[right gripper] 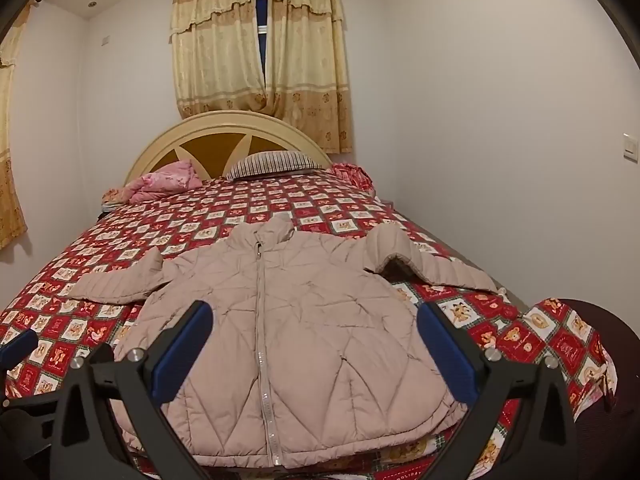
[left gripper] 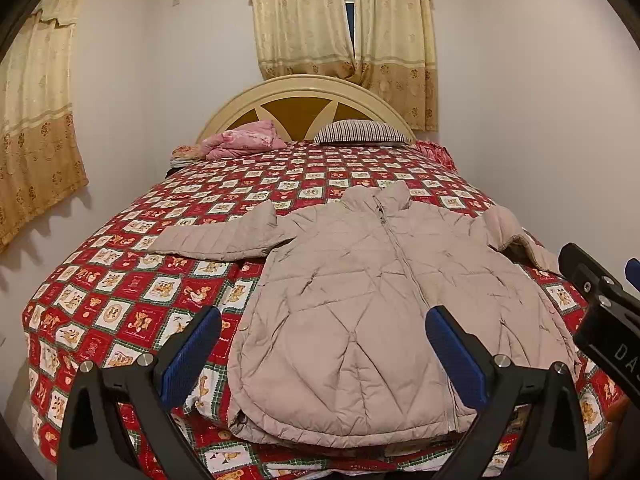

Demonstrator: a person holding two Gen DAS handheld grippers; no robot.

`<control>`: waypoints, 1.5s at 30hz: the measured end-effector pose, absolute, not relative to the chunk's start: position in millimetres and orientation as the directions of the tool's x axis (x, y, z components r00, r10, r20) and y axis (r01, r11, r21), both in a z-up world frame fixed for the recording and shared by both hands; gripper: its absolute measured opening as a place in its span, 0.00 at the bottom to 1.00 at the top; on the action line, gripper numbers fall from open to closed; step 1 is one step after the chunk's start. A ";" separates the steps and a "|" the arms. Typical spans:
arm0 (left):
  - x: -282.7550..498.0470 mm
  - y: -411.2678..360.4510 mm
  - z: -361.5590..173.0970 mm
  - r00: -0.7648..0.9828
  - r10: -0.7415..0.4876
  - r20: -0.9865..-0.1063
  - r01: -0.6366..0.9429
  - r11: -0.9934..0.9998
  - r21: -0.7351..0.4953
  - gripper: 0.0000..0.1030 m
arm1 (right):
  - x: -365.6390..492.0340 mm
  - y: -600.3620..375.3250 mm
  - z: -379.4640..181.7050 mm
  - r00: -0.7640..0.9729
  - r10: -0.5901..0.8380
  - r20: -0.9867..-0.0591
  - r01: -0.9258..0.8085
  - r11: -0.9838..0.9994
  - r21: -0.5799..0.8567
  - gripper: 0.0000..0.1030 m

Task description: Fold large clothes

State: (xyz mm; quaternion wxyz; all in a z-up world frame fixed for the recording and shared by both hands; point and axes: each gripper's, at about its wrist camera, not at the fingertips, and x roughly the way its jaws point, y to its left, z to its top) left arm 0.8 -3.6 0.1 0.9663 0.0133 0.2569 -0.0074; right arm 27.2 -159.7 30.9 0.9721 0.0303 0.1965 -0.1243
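Both spread wide: left gripper [left gripper: 323,350], right gripper [right gripper: 314,342]. Puffy pink jacket [right gripper: 296,320] flat between and past fingers. Only right view: wall switch [right gripper: 631,146].

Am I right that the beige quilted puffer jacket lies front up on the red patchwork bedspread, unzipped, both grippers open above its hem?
Not quite: the beige quilted puffer jacket is zipped shut, as the right wrist view shows. It does lie front up on the red patchwork bedspread, with the left gripper and right gripper open above its hem.

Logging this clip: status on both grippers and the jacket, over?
Left gripper and right gripper open, holding nothing. Pink puffer jacket flat on bedspread, zipped, sleeves spread, unfolded. Nothing in the way.
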 end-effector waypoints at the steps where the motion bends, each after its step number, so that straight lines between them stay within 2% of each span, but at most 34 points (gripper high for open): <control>1: 0.3 -5.0 -1.1 0.869 -0.006 -0.496 0.020 1.000 0.023 0.99 | 28.1 -158.8 31.8 0.892 -0.229 -0.390 0.253 0.967 0.010 1.00; 45: -0.3 -10.1 -3.8 0.868 -0.007 -0.496 0.024 0.999 0.029 0.99 | 27.9 -156.7 26.3 0.888 -0.226 -0.399 0.254 0.967 0.017 1.00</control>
